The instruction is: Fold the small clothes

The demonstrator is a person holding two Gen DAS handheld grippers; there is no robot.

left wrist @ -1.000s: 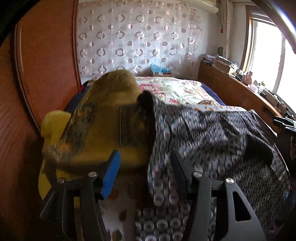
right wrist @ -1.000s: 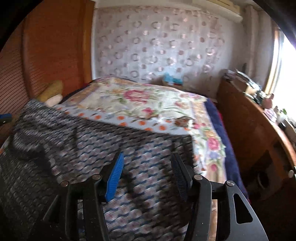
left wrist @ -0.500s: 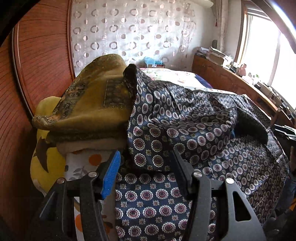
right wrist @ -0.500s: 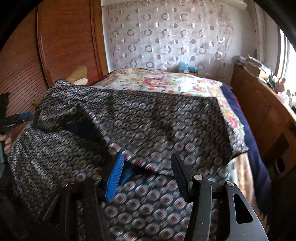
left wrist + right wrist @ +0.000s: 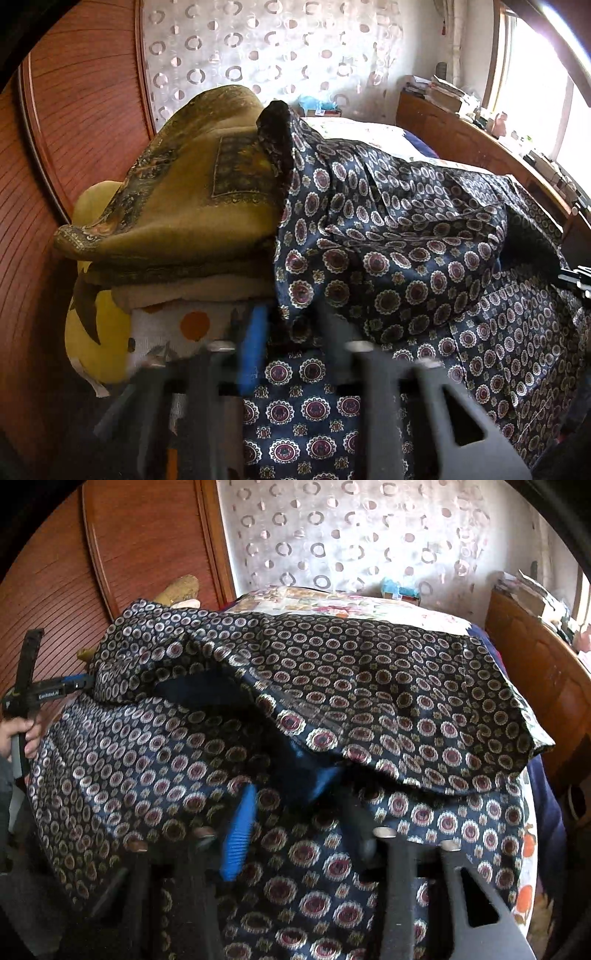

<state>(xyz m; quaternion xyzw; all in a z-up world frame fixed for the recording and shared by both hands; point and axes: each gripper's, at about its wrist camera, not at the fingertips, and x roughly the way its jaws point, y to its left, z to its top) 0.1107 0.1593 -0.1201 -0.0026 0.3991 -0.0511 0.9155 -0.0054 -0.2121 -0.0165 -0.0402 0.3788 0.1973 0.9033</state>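
Observation:
A dark blue garment with round medallion print [image 5: 399, 251] lies spread over the bed, its far half folded toward me over the near half; it also fills the right wrist view [image 5: 332, 686]. My left gripper [image 5: 291, 332] sits at the garment's left folded edge, jaws narrowed with a fold of cloth between them. My right gripper [image 5: 295, 801] is at the folded edge near the middle, jaws narrowed around the cloth. The left gripper also shows at the far left of the right wrist view [image 5: 79, 681].
A stack of olive and beige folded blankets [image 5: 192, 206] and a yellow pillow [image 5: 96, 343] lie left of the garment by the wooden headboard [image 5: 85, 110]. A floral bedspread [image 5: 351, 605] lies beyond. A wooden cabinet [image 5: 543, 672] with clutter stands on the right.
The garment's far half has been drawn toward me and laid over the near half. Both grippers have come down to the fold and their jaws have narrowed.

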